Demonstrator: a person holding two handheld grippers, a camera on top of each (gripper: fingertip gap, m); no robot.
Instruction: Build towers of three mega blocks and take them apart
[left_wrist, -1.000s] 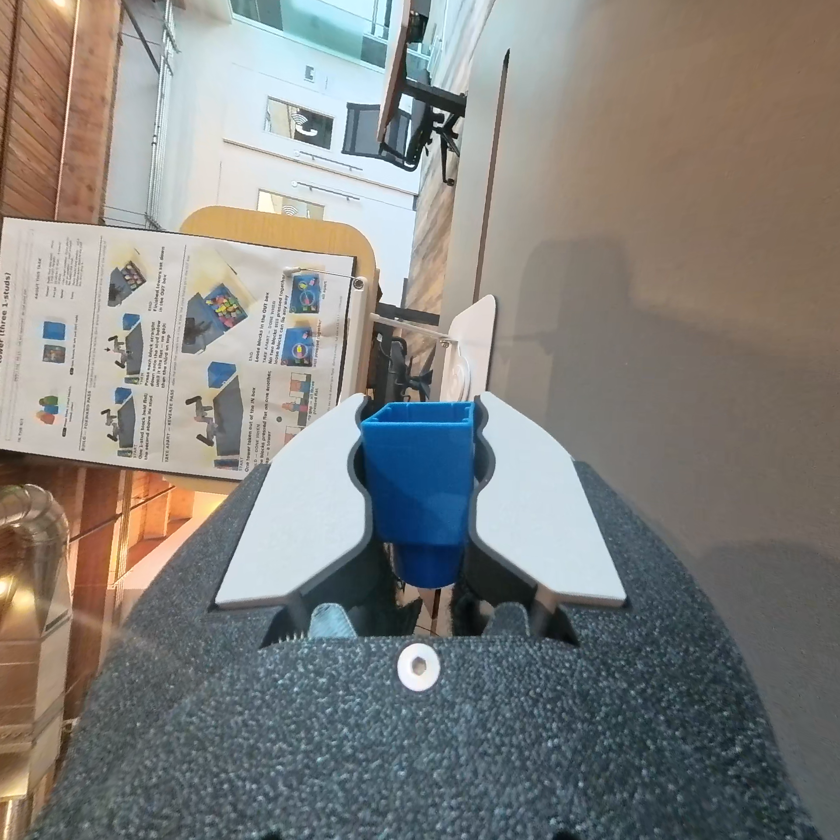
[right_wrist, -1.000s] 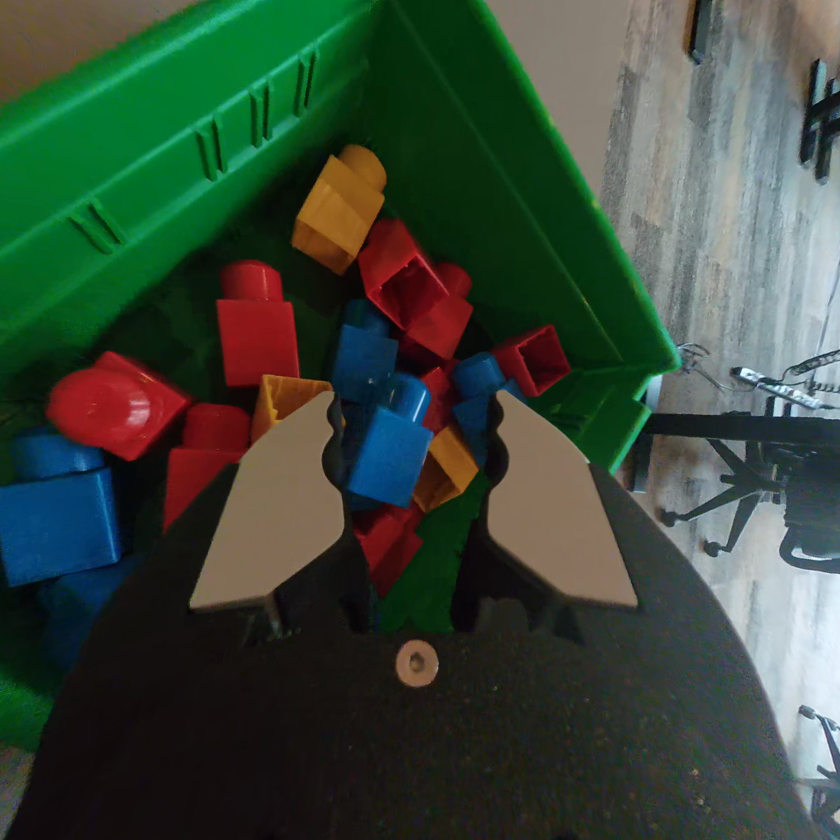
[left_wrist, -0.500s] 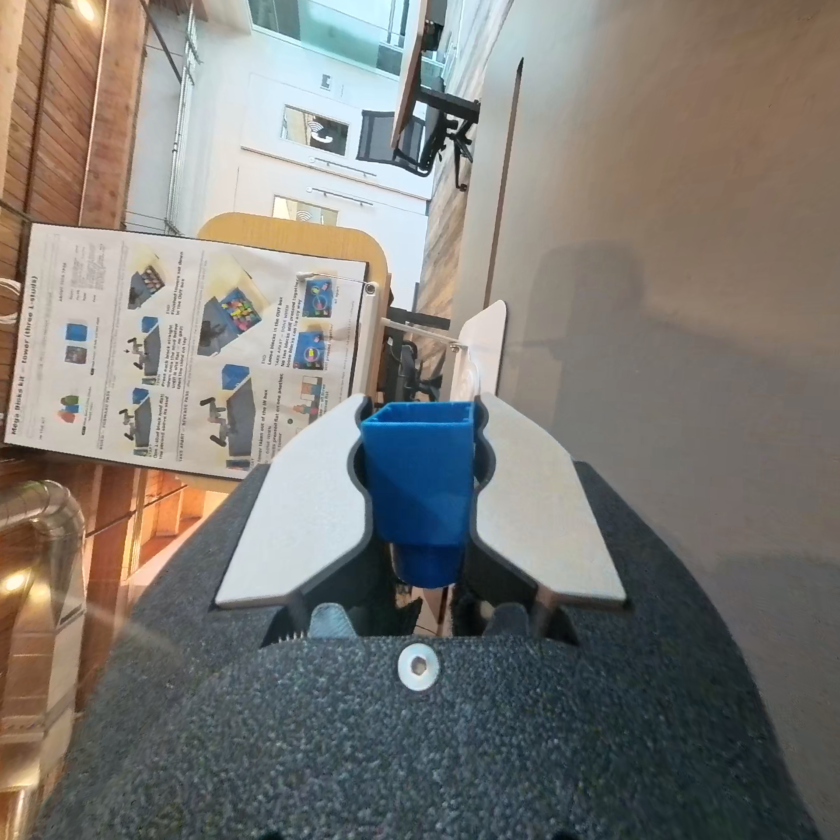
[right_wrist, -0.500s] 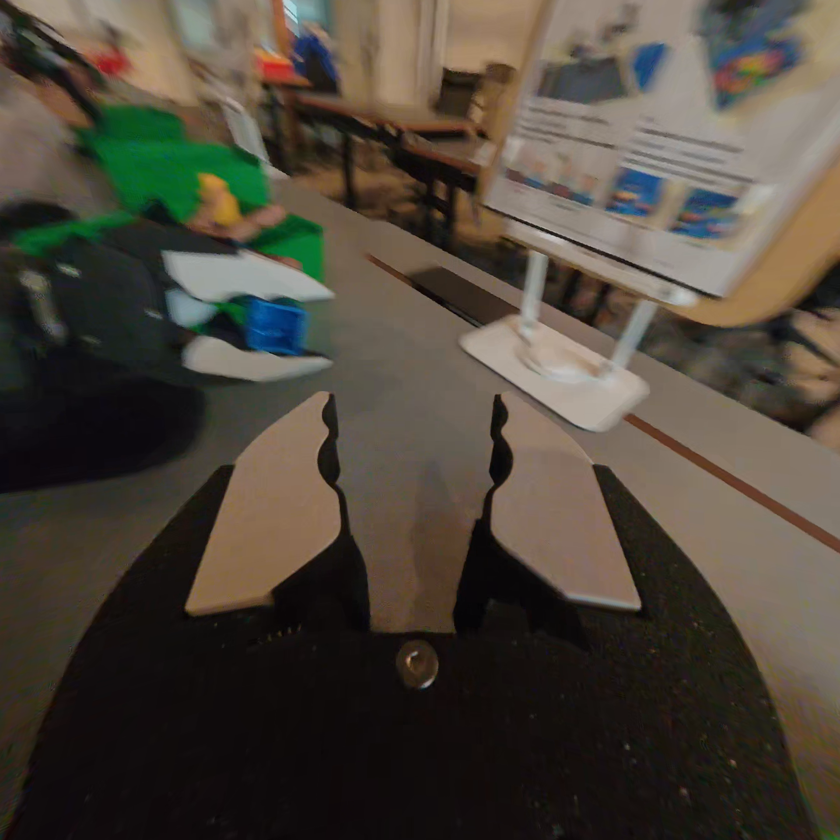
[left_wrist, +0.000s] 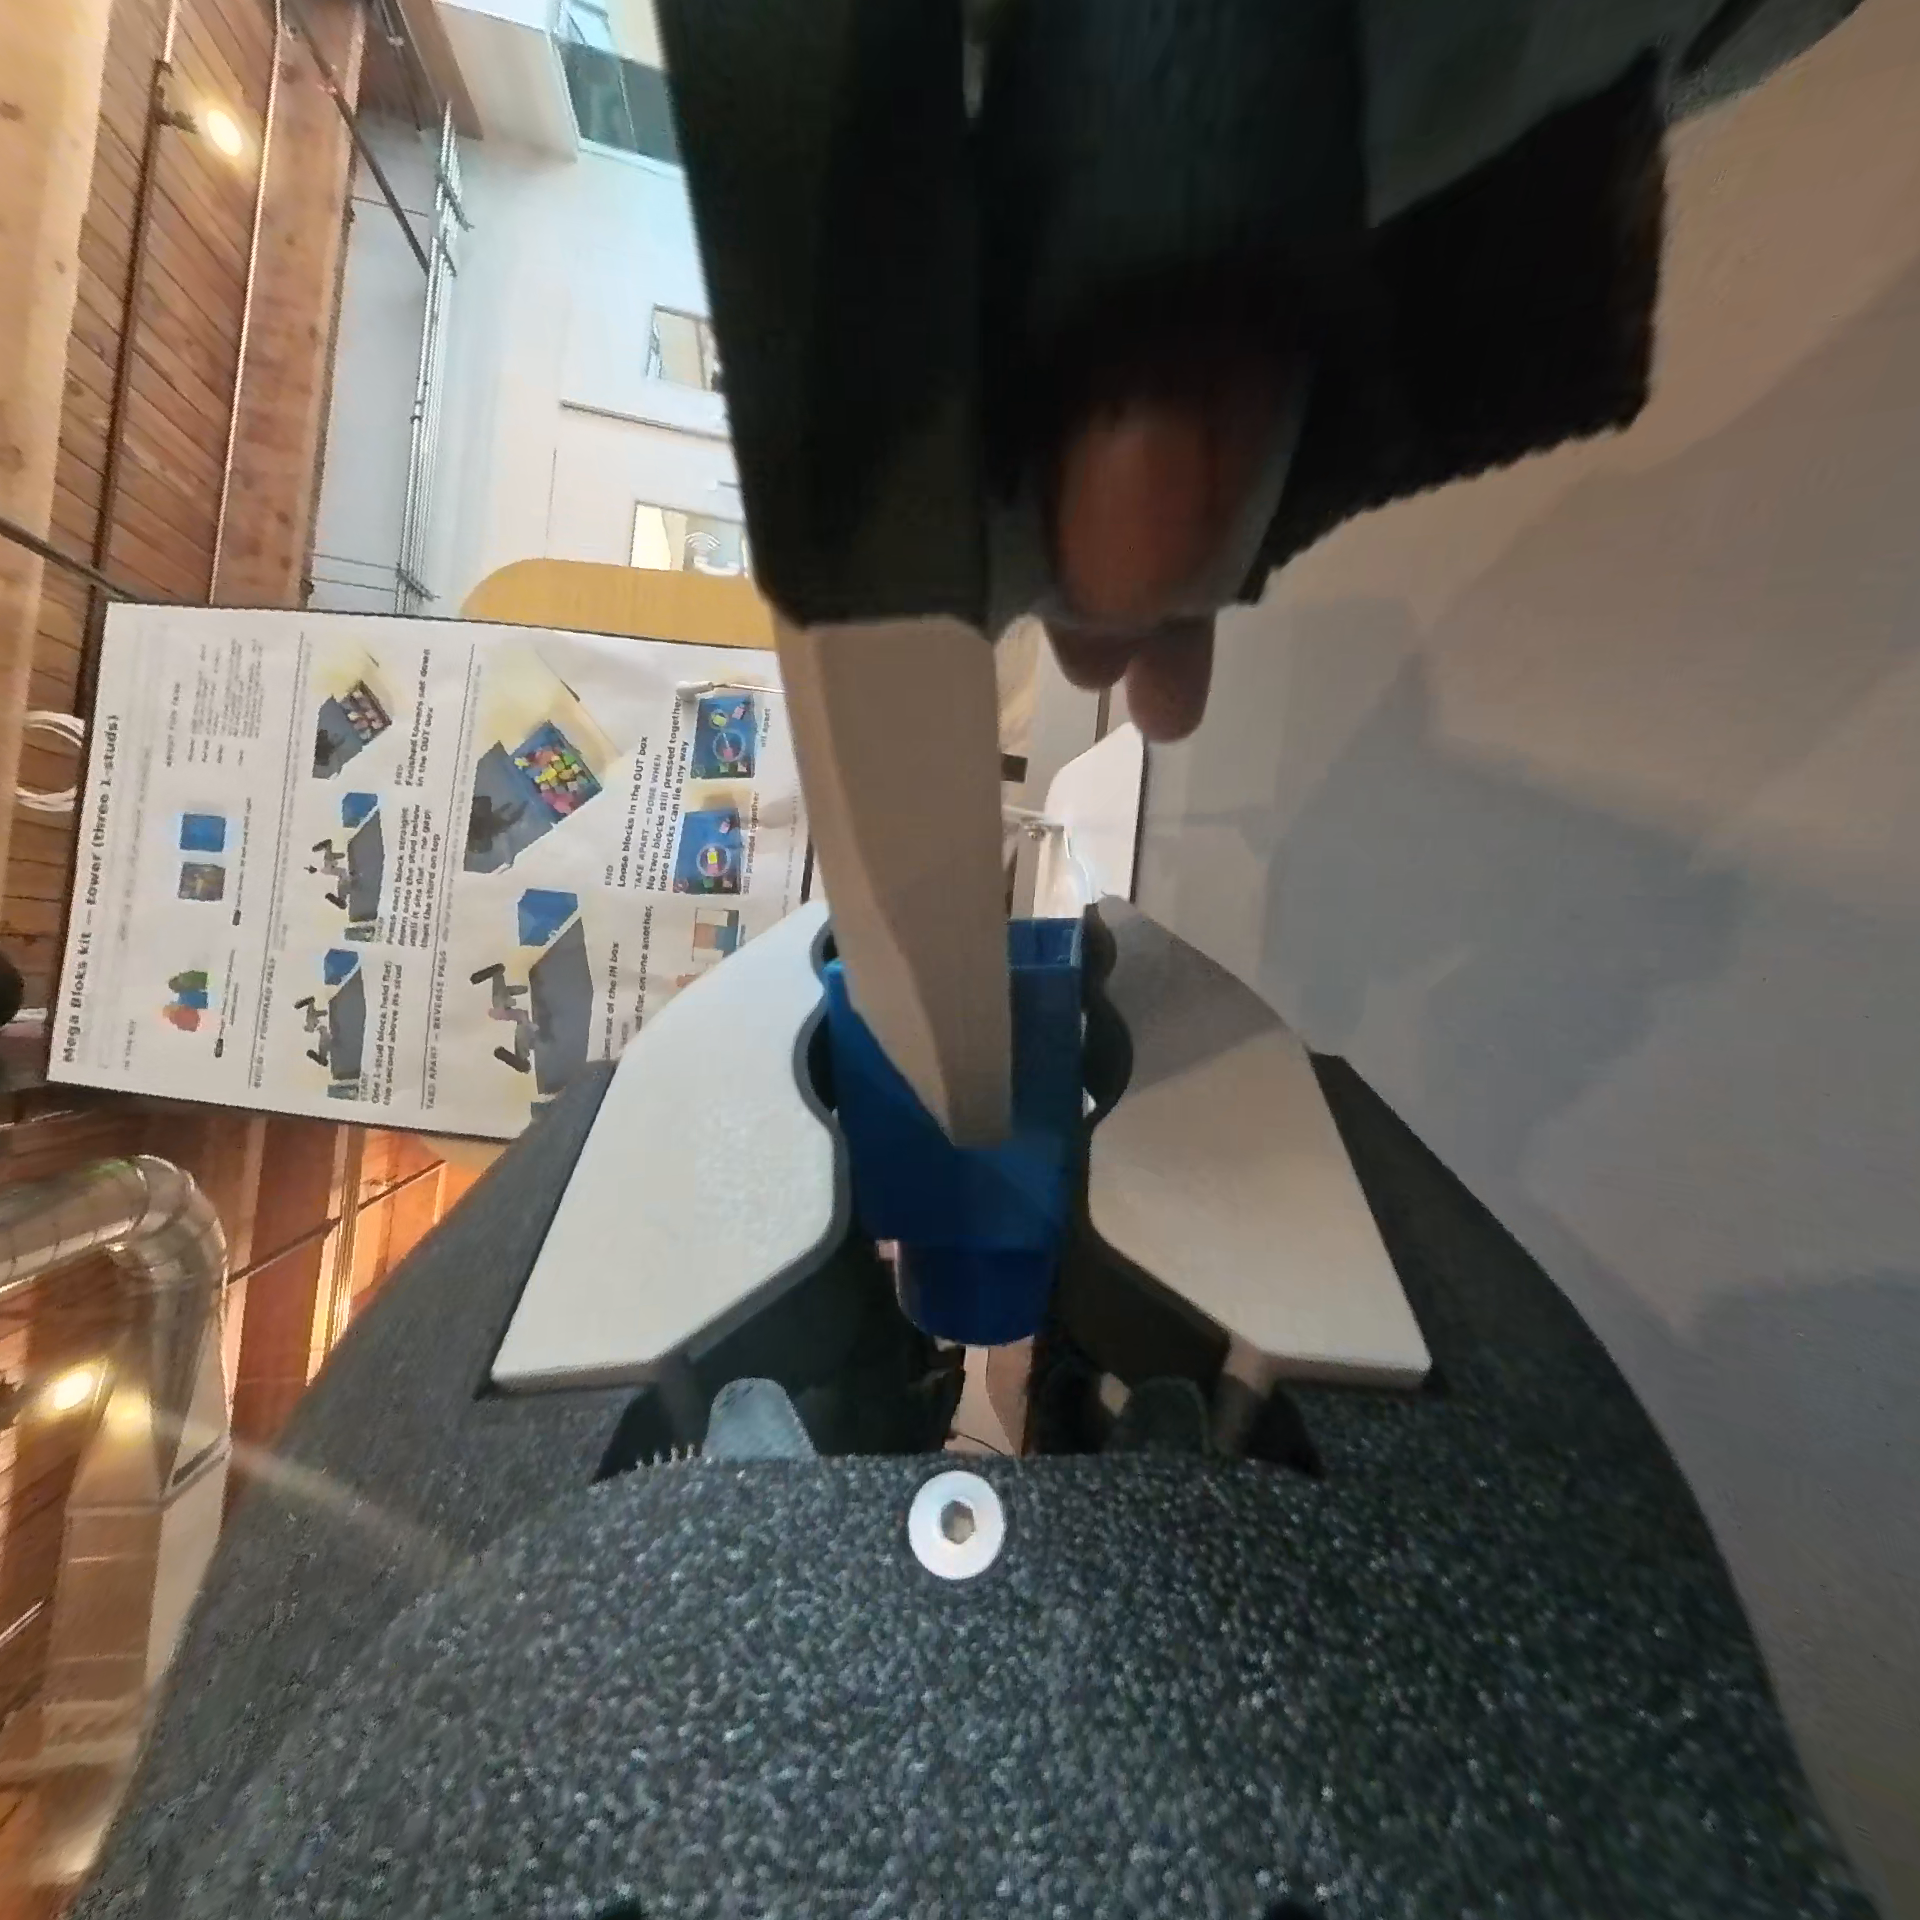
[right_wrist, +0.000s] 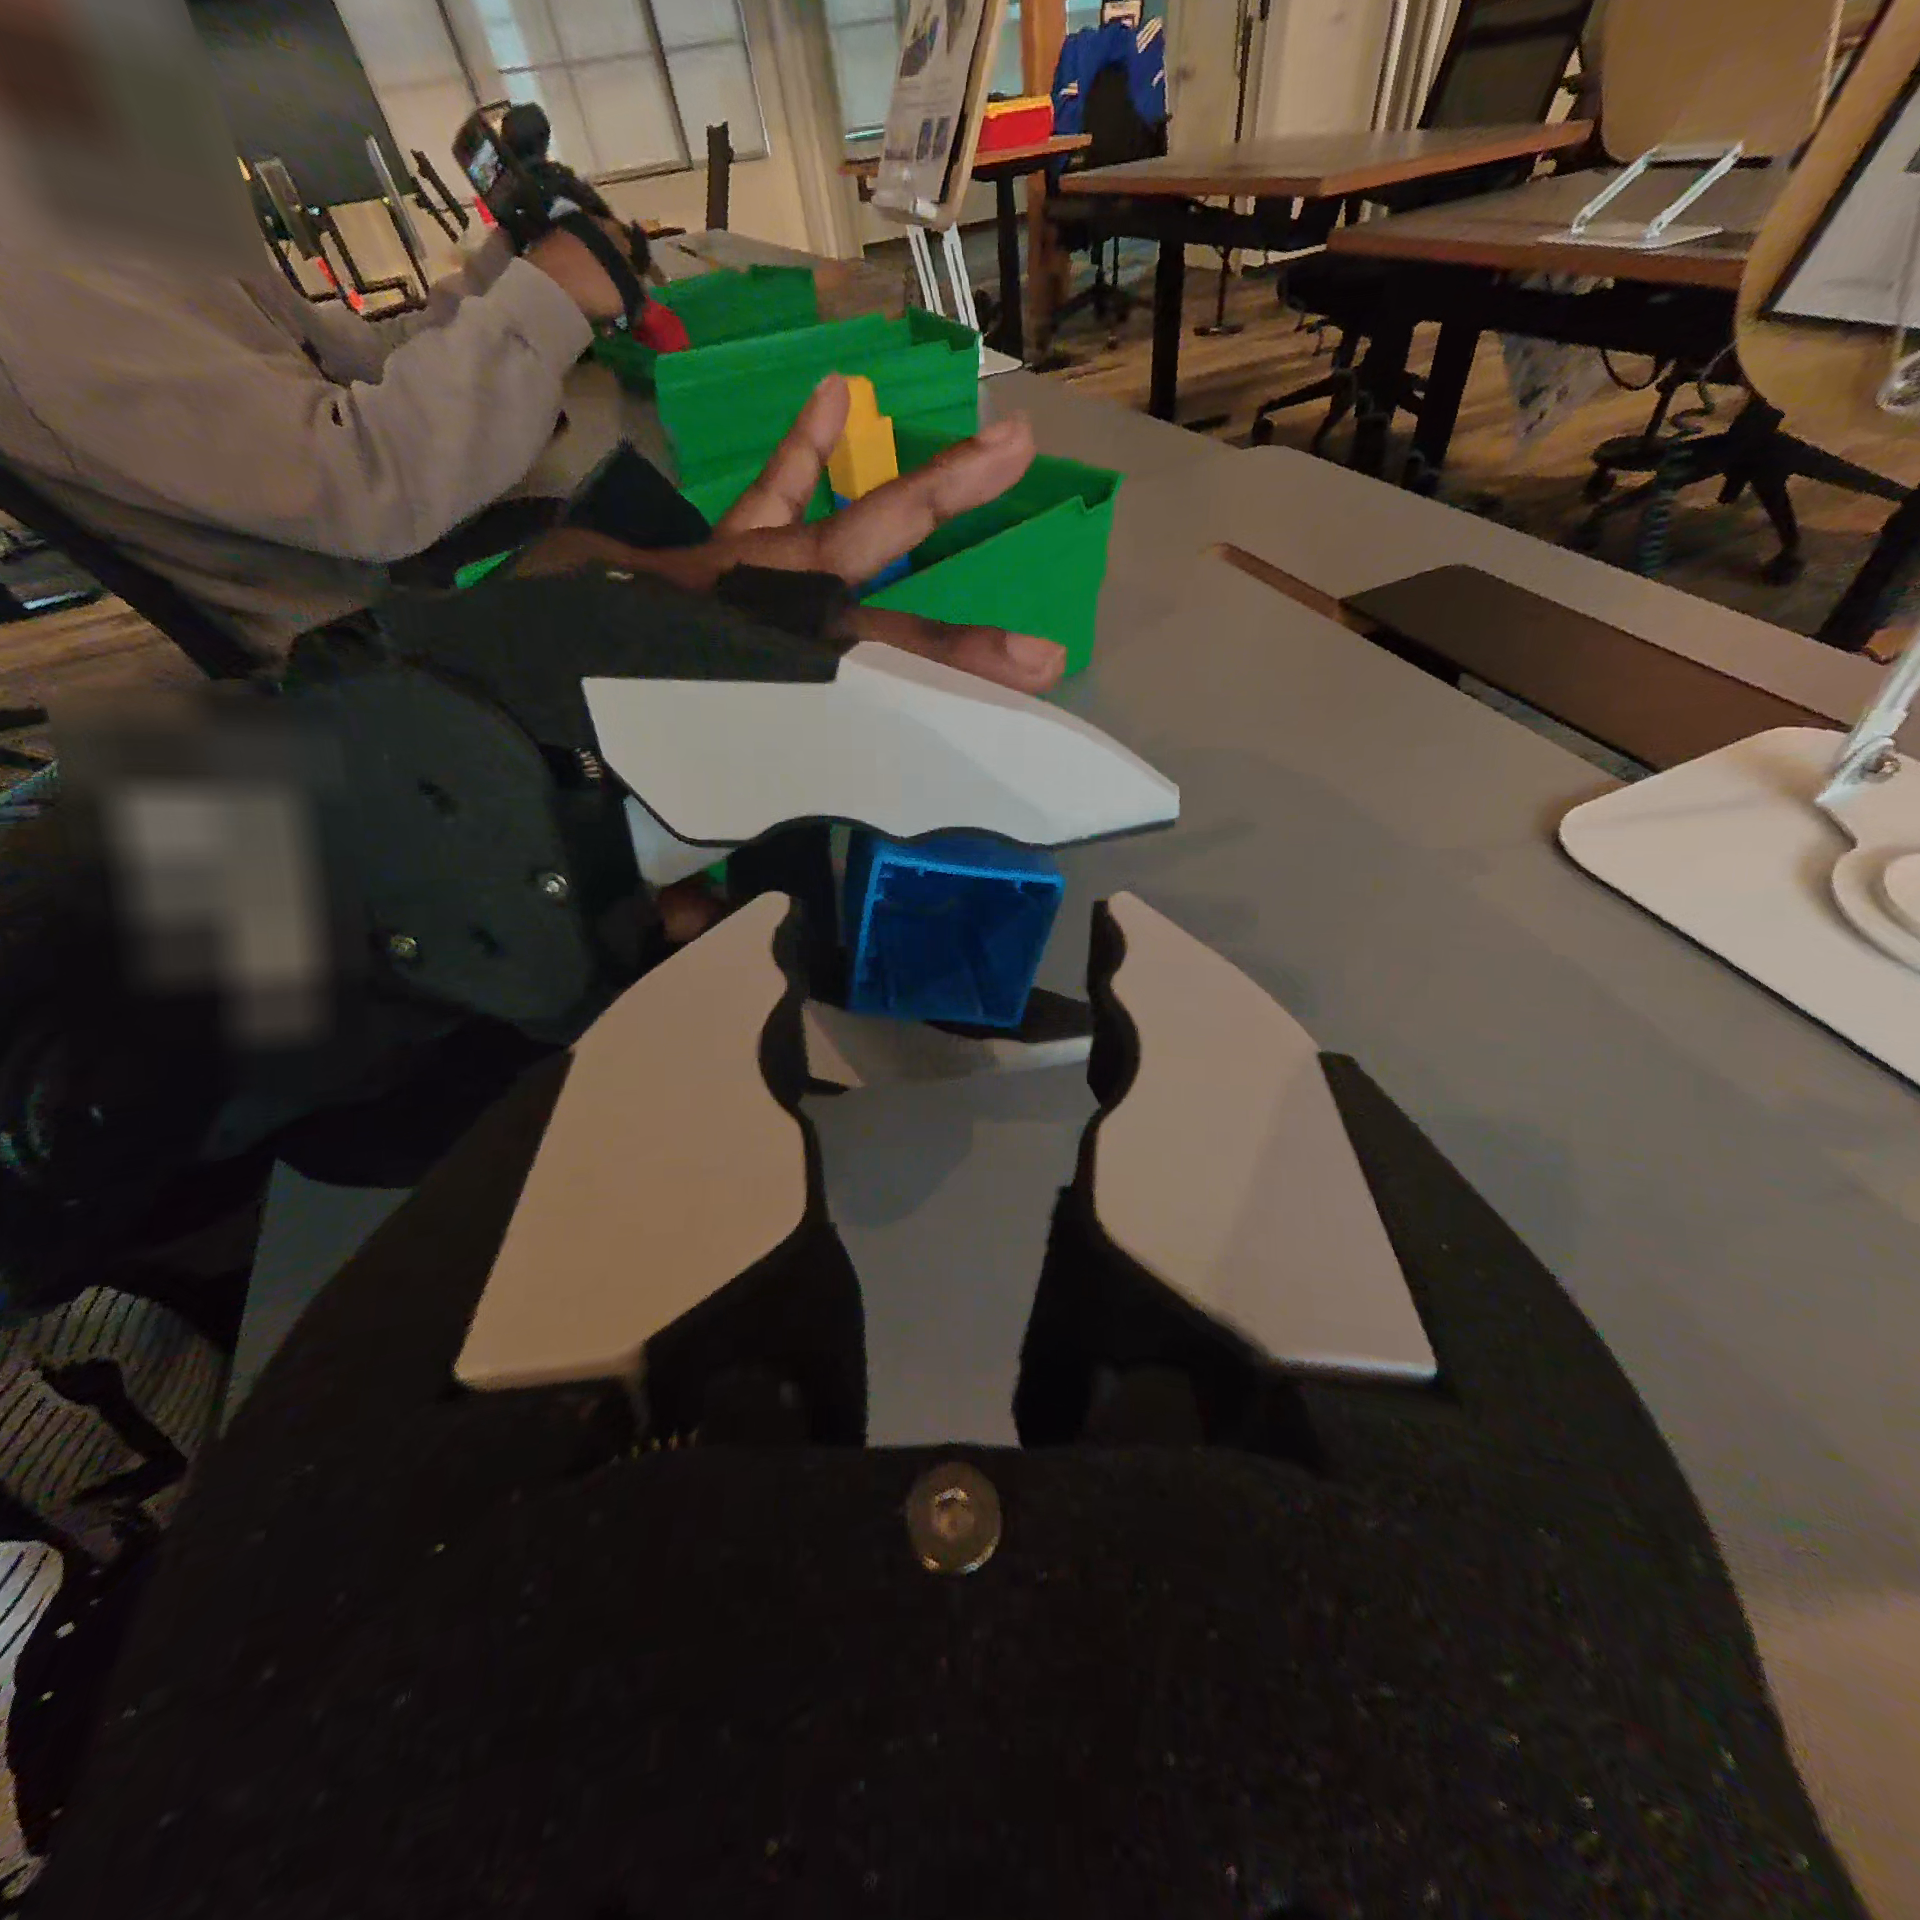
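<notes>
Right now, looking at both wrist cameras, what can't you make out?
- Left wrist view: most of the blue block's top face, behind the right gripper's finger.
- Right wrist view: the block's stud, facing away.
- Right wrist view: the green bin's contents, behind the hand and walls.

A white instruction poster (left_wrist: 416, 862) on a stand carries printed headings, captions and small photo panels — turned sideways in the left wrist view. A second printed board (right_wrist: 930, 99) stands on a far desk — its print too small to read.
</notes>
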